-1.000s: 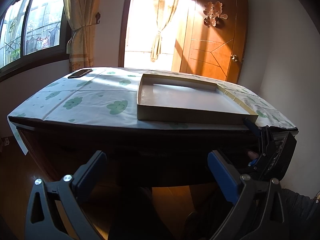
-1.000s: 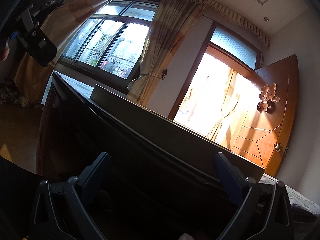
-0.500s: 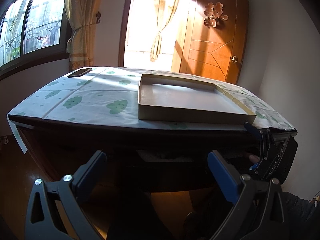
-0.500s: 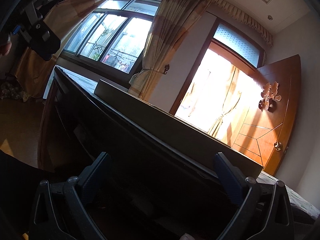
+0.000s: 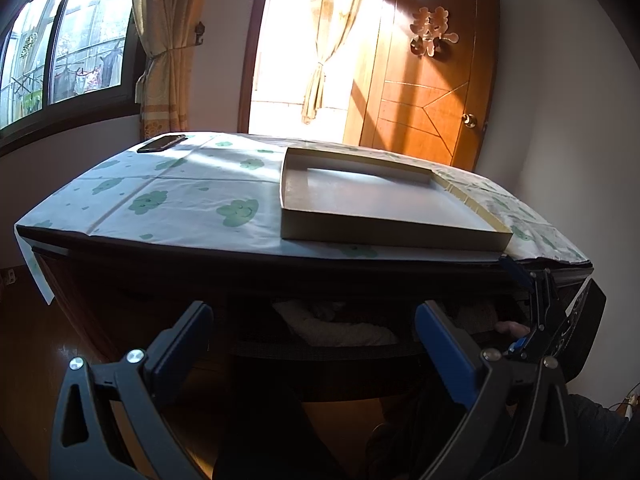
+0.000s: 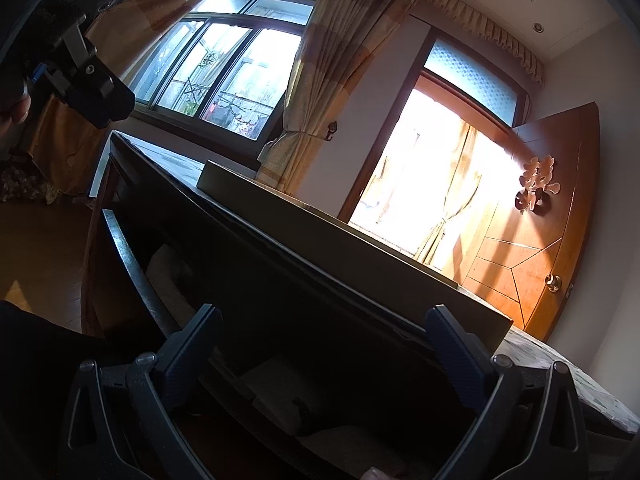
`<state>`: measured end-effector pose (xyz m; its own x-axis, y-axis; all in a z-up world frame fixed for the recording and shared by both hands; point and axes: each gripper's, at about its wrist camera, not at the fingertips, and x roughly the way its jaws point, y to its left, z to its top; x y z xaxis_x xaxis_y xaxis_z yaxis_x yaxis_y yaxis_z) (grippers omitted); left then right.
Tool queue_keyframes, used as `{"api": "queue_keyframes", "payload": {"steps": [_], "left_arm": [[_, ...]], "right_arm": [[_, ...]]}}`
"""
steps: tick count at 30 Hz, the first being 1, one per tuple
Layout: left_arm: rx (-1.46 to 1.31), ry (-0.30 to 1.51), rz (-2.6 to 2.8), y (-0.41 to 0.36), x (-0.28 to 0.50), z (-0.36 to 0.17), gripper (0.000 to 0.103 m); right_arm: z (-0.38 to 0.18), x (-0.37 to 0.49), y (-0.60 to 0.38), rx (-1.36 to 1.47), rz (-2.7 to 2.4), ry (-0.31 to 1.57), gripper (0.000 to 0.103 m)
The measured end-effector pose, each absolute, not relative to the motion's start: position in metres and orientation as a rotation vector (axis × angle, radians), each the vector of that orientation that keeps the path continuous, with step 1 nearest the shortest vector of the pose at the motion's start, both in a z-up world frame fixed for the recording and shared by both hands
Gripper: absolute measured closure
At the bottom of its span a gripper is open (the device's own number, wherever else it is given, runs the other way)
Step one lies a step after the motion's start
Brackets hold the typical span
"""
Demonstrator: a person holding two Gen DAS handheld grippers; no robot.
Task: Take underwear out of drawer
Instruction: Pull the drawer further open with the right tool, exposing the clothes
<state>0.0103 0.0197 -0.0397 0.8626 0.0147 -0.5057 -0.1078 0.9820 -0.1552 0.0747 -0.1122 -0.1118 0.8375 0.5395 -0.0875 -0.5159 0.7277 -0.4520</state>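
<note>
Two tools in play, both with fingers spread apart and nothing between them. Left tool (image 5: 312,320) held back from the counter (image 5: 180,208), level with the drawer (image 5: 320,346), which stands pulled out under the counter edge. Pale folded underwear (image 5: 340,328) lies inside the drawer, in shadow, seen between the left tool's blue pads; not touched by either tool. Right tool (image 6: 324,332) sits low, just beside the drawer front, angled up along it; its fingers frame the dark drawer interior, where pale cloth shows at the near end and again further along. In the left wrist view the right tool (image 5: 548,320) appears at the drawer's right end, close under the counter edge; whether it touches the drawer cannot be told. Counter top carries a white cloth with green cloud prints; a shallow open box (image 5: 384,204) sits on its right half, a dark phone (image 5: 162,143) at the far left corner. Behind: wooden door (image 5: 436,80) with a gold ornament, bright doorway with tied curtain (image 5: 316,76), window (image 5: 60,48) to the left. In the right wrist view the left tool (image 6: 80,68) shows at upper left, well apart from the drawer contents.
</note>
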Motion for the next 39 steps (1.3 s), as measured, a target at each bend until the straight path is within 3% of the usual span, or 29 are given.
{"api": "queue_keyframes", "payload": {"steps": [39], "left_arm": [[-0.187,0.528,0.067,0.023,0.009,-0.039,0.000]], "right_arm": [[-0.102,0.042,-0.135,-0.405,0.517,0.114,0.000]]}}
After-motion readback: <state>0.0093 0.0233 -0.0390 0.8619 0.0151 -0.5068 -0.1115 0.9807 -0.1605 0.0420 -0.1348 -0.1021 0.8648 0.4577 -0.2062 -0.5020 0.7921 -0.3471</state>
